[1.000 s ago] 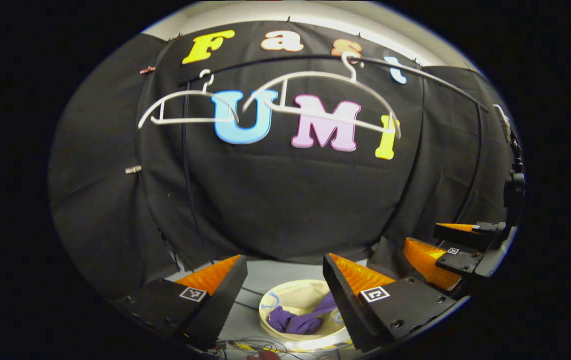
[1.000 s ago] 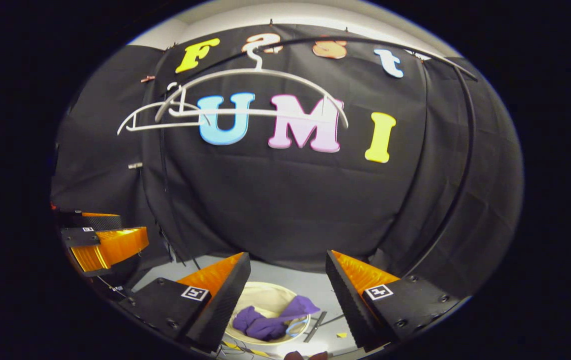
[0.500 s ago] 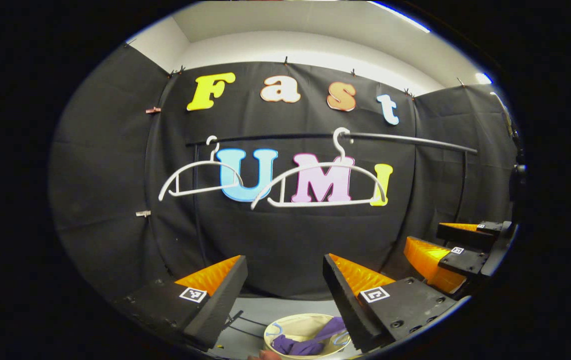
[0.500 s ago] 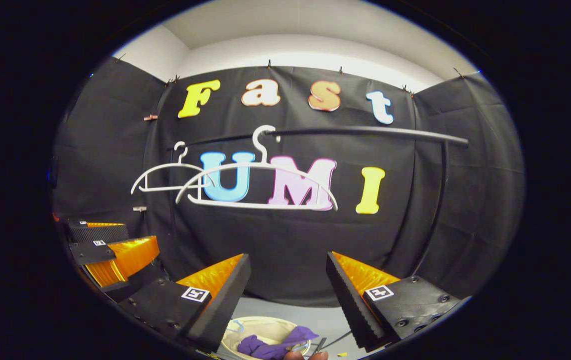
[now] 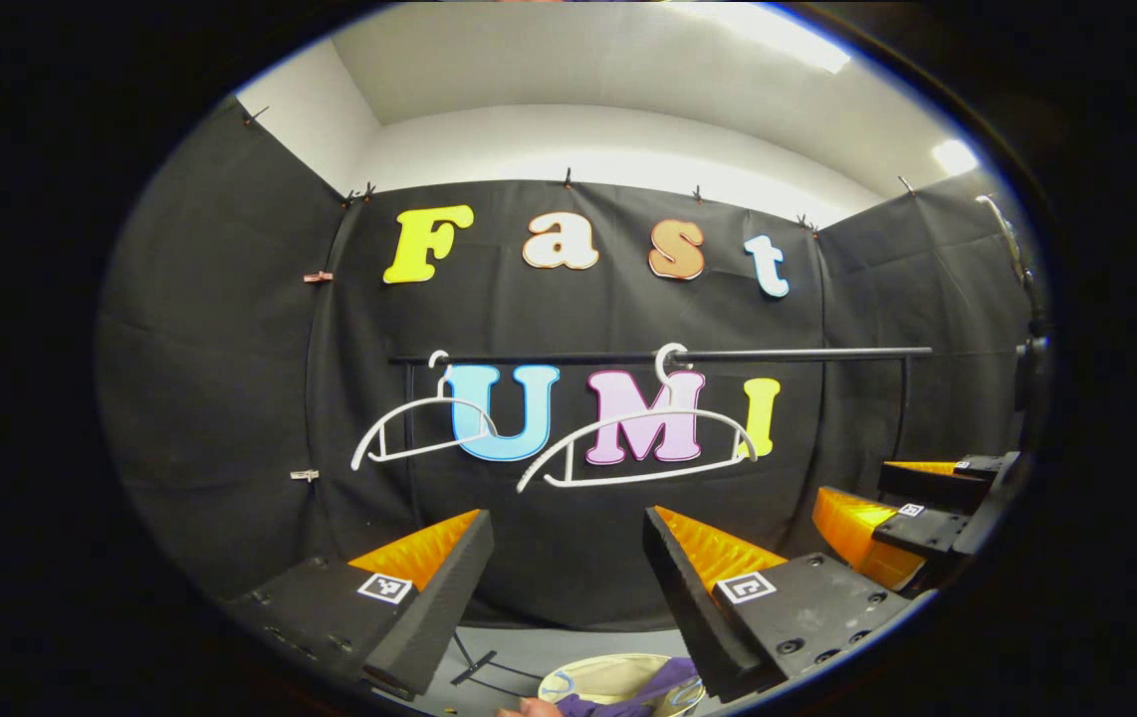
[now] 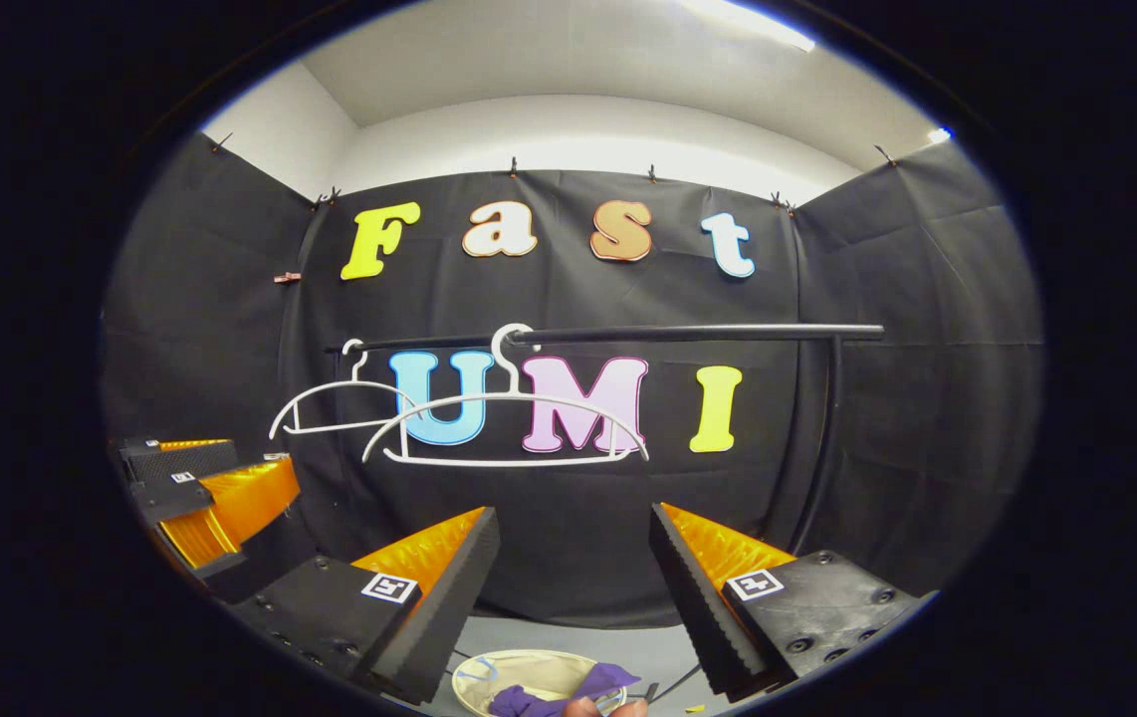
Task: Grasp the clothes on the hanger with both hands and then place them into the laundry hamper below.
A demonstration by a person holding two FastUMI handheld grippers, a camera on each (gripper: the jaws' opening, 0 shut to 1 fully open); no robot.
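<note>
where the left gripper view looks ahead, the left gripper (image 5: pixel 568 558) stands wide open and empty; the purple cloth garment (image 5: pixel 643 692) lies below it, in the round cream fabric hamper (image 5: pixel 593 677), under two bare white plastic hangers (image 5: pixel 643 448).

right gripper view: the right gripper (image 6: pixel 573 563), equally open and empty, hangs above the same garment (image 6: pixel 549 697). task judged complete.

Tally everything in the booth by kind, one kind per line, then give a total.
White hangers: 2, one on the left and one on the right, both bare
Black rail: 1
Hand-held grippers: 2, left hand-held gripper and right hand-held gripper, both open
Laundry hamper: 1
Purple clothes in the hamper: 1 bundle
Total: 7
</note>
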